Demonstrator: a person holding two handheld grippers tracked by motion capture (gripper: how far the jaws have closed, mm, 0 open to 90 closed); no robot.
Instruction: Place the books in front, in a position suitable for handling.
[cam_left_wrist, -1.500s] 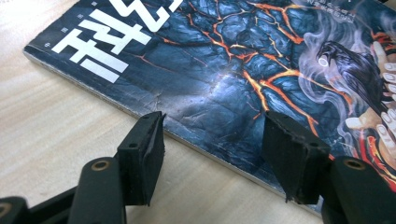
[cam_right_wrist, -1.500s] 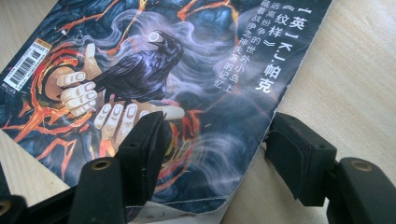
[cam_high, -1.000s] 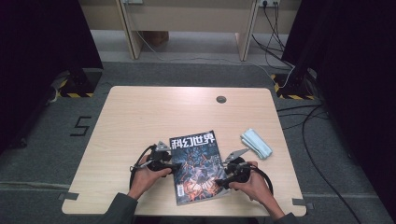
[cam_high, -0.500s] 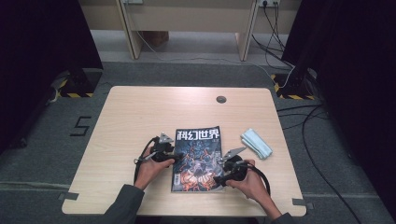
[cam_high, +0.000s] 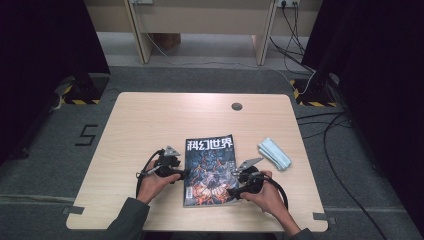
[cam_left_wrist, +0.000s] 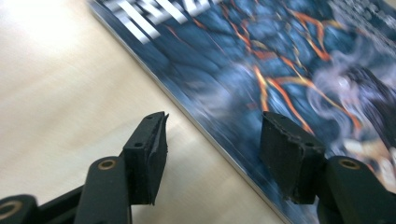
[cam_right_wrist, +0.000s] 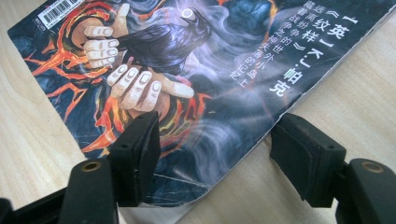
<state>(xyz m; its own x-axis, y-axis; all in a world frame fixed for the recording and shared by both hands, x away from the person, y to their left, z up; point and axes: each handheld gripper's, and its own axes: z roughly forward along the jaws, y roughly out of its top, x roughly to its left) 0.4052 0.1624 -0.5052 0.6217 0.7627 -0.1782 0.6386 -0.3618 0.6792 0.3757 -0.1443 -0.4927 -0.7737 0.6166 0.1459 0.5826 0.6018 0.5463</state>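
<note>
Both grippers, left (cam_high: 181, 173) and right (cam_high: 234, 191), stand open astride the magazine's (cam_high: 210, 170) side edges, flat on the table (cam_high: 150, 120); close carelessly and you crease its cover.

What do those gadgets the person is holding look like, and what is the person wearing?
Each hand holds a black tool: left tool, right tool. Each has two blocky black jaws with brass-coloured rivets, a grey three-cornered plate on top and a looping black cable. The sleeves are dark grey-green.
</note>
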